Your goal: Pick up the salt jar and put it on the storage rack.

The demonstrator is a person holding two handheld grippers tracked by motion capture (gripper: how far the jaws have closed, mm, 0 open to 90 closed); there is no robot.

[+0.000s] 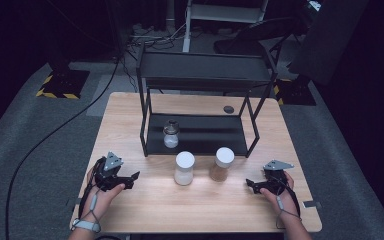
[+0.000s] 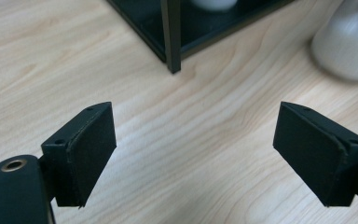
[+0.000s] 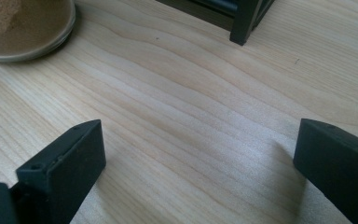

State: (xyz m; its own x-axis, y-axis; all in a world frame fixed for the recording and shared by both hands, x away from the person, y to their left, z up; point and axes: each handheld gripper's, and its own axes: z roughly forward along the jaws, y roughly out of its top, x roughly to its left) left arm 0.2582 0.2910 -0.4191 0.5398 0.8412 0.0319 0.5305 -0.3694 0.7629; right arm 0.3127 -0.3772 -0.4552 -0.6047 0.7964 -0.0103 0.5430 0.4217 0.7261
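resting low on the table (image 1: pixel 130 210), left gripper (image 1: pixel 130 178) and right gripper (image 1: pixel 250 184), jaws spread wide on both, clamping nothing. flanking the white jar (image 1: pixel 184 168) and brown jar (image 1: pixel 222 164), just in front of the black shelf (image 1: pixel 200 75), probably for an easy reach. holding one small jar (image 1: pixel 170 133) already on the lower tier.
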